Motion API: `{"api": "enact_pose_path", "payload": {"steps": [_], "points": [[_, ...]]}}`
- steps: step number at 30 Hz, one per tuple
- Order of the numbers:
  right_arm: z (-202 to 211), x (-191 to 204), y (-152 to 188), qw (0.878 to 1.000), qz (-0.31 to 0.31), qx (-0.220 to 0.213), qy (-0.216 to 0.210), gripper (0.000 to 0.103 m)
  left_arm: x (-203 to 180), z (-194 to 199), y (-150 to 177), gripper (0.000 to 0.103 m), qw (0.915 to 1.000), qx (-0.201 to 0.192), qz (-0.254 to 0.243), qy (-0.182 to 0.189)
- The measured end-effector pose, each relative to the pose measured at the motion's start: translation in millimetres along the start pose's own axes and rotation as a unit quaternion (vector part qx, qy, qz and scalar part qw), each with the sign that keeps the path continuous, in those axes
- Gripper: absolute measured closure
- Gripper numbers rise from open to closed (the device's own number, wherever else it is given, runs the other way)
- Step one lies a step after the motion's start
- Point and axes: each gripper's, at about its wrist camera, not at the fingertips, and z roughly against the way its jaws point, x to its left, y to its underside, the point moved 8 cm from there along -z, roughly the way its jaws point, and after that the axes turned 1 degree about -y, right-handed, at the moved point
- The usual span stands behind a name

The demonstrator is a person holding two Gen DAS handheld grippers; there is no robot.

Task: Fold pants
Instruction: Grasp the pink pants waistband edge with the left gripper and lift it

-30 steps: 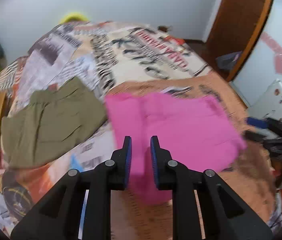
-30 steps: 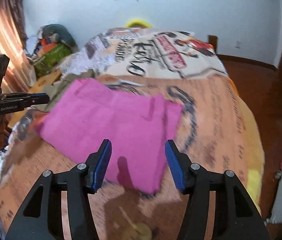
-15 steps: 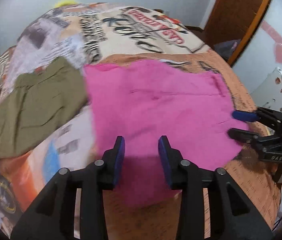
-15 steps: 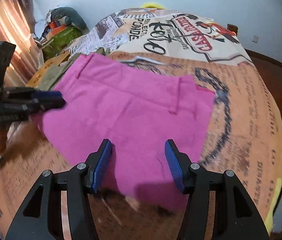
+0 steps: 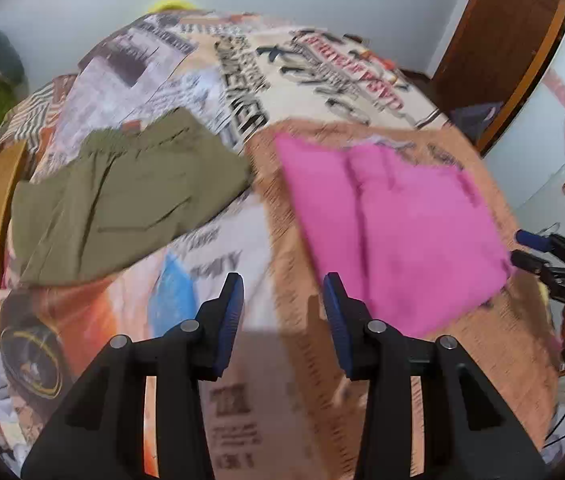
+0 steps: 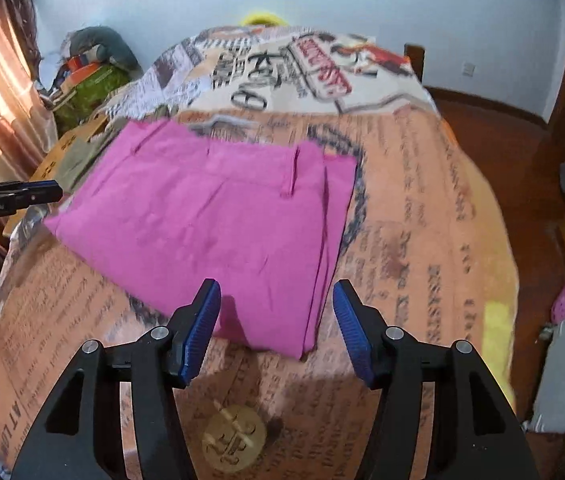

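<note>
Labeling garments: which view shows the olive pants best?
Left wrist. The olive pants lie spread in full view on the bed, left of the pink pants. The right wrist view shows only a blurred olive sliver past the pink pants' far-left corner.

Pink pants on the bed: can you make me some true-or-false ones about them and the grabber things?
1. The pink pants lie folded flat on the bed cover. True.
2. The right gripper is squeezing the pink pants. False: its fingers are apart, holding nothing.
3. Green pants lie beside the pink ones. True.
4. The left gripper is shut. False: it is open and empty.
5. The green pants lie on top of the pink pants. False: they lie apart.
</note>
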Motion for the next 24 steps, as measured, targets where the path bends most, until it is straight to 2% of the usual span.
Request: {"api": "enact_pose_path", "payload": {"steps": [2,4,7,11,16,17,19,21,24], "points": [[-2.0,-5.6,-10.6,1.0,-0.009,-0.009,0.0,0.048,-10.2,-1.5,-9.4,0.055,0.9999,-0.005,-0.002,0.011],[-8.3,-11.1,-15.9,1.0,-0.02,-0.009,0.005,0.048,-21.0,-5.9,-17.4,0.044,0.9997,-0.011,-0.002,0.02],[-21.4,-18.1,-18.1,0.999,-0.034,-0.001,0.001,0.048,-34.7,-18.0,-22.5,0.036,0.9996,-0.007,-0.006,0.028],[-43.0,-22.6,-14.3,0.999,-0.037,0.021,-0.005,0.048,-41.1,-42.6,-20.7,0.035,0.9996,0.015,-0.01,0.024],[-52.7,-26.5,-20.3,0.998,-0.05,0.013,-0.03,0.048,-41.5,-60.4,-20.6,0.035,0.9994,0.028,-0.005,0.02],[-54.2,-26.3,-22.0,0.998,-0.05,0.011,-0.033,0.048,-41.9,-61.5,-22.5,0.036,0.9994,0.028,-0.005,0.02],[-57.2,-24.4,-24.3,0.998,-0.044,0.01,-0.035,0.047,-42.7,-65.6,-24.8,0.048,0.999,0.032,0.003,0.031],[-58.9,-22.0,-26.1,0.998,-0.038,0.01,-0.039,0.049,-44.7,-70.4,-26.7,0.055,0.9981,0.037,0.016,0.046],[-62.0,-20.0,-29.2,0.998,-0.037,0.009,-0.047,0.06,-52.3,-74.2,-30.8,0.071,0.9969,0.042,0.014,0.066]]}}
